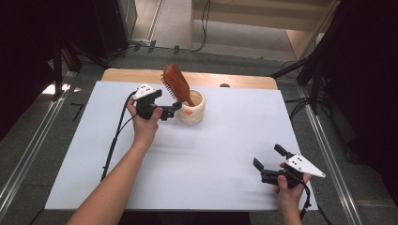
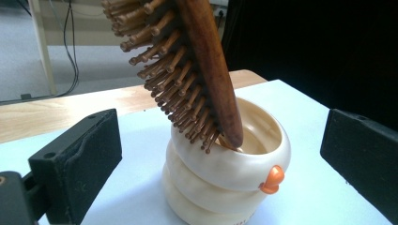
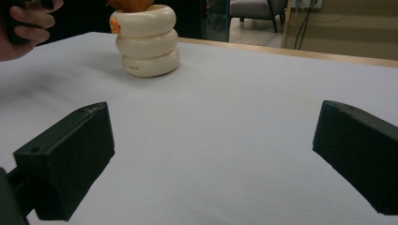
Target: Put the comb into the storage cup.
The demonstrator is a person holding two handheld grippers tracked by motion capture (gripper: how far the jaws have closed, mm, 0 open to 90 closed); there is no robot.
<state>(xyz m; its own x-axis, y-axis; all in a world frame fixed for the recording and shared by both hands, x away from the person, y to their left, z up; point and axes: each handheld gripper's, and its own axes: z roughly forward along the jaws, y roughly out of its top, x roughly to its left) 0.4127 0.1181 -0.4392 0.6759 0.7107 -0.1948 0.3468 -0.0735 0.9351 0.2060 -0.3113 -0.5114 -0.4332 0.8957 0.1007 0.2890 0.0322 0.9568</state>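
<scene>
A wooden hairbrush (image 1: pixel 177 83) leans handle-down in the cream holder (image 1: pixel 191 114). The left gripper (image 1: pixel 170 109) is wide open just beside the holder, touching nothing. The right gripper (image 1: pixel 268 158) is wide open too, well apart from the holder.

No legible text was found. The cream holder (image 3: pixel 146 40) carried a small dark marking near its base; it was too small to read

My brown wooden hairbrush (image 1: pixel 177 84) leaning handle-down in the cream ringed holder (image 1: pixel 191 114), bristles toward me, holder upright on the white table far side
</scene>
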